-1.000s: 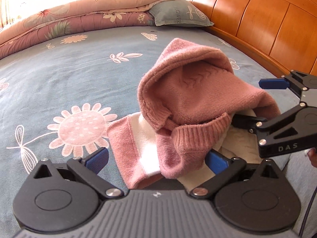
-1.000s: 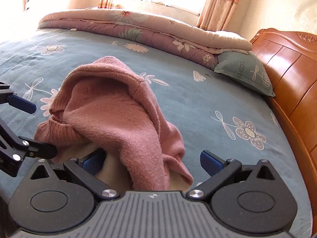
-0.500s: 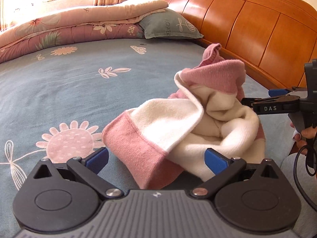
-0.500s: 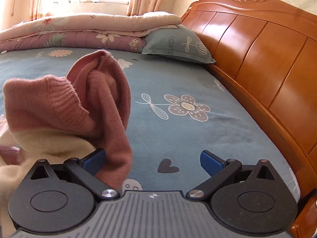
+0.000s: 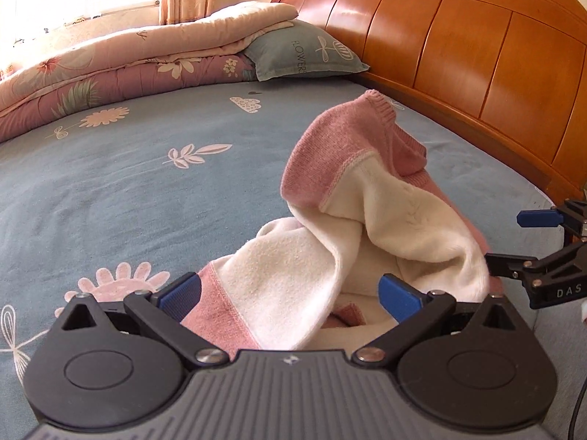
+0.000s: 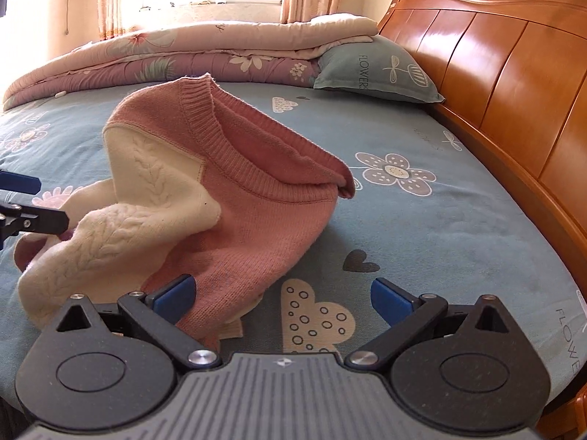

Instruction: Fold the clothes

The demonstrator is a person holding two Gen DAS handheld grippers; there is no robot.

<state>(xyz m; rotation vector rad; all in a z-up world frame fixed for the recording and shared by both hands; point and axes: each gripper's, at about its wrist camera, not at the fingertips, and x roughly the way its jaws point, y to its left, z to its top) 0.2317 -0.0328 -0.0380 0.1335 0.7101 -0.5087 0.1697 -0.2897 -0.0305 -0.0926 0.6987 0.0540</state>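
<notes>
Bedroom setup here: everything sits on a bed with a blue-grey flower-print sheet (image 6: 422, 242), sunlit from the far window.

Nearest the cameras, the left hand-held gripper (image 5: 290, 291) has its blue pads spread wide with sweater cloth lying between them, nothing pinched as far as I can see. The right hand-held gripper (image 6: 280, 295) is spread apart too; its left pad sits just at the hem edge of the knit, its right pad over bare sheet.

Just past them lies the pink and cream cable-knit sweater (image 6: 234, 198), crumpled in a loose heap on the near part of the bed. In the right wrist view the ribbed collar opening points away toward the far bedding and the hem comes toward the gripper, so its long axis runs roughly near-to-far. A cream sleeve flops off to the left.

My worry: it's bunched and partly doubled over itself, so grabbing now could catch two layers at once and drag the heap instead of spreading it flat.

Further back there's a teal pillow printed "FLOWERS" (image 6: 374, 69), a rolled pink floral quilt (image 6: 183, 58), and the glossy orange wooden headboard (image 6: 495, 66) along the right.
</notes>
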